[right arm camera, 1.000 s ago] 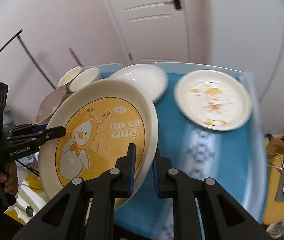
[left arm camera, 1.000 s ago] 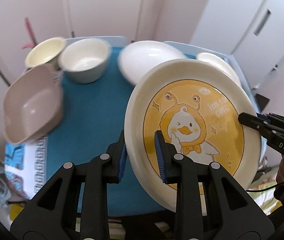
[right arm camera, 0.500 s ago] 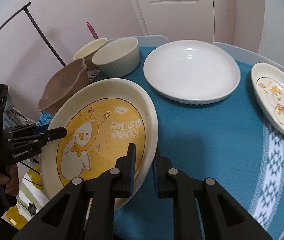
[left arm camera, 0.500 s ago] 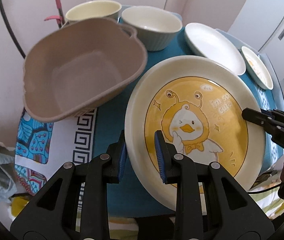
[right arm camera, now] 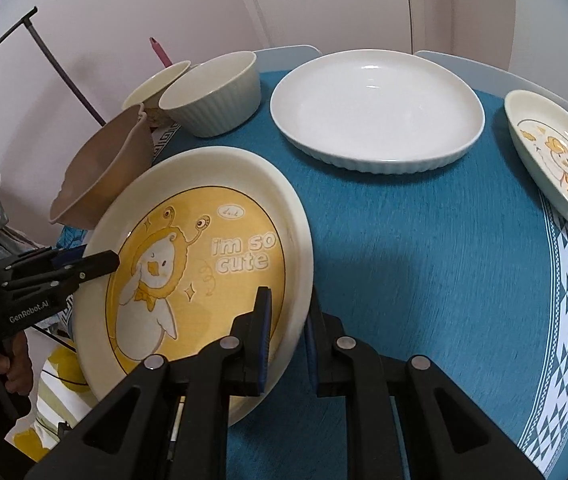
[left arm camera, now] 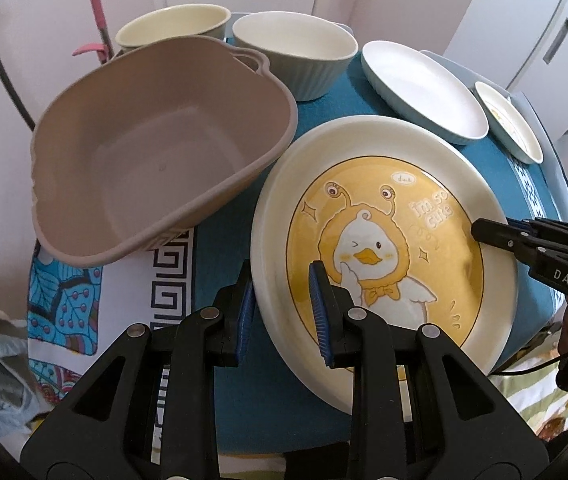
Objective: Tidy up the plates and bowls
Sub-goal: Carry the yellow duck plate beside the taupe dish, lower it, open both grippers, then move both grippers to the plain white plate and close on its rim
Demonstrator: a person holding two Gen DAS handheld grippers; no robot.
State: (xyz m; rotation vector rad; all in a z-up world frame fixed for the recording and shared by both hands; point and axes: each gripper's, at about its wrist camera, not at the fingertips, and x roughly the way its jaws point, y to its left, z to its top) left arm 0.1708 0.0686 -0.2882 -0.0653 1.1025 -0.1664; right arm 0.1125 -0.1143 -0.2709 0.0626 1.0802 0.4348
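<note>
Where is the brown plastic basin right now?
In the left wrist view the brown basin sits at the table's left edge, beside the held duck plate, with two cream bowls behind it.

duck plate – carried lower | now beside tub

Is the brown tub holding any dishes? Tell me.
No, the brown tub shows only its bare inner floor and walls in the left wrist view.

Each black hand-held gripper has blue pads and silver screws.
</note>
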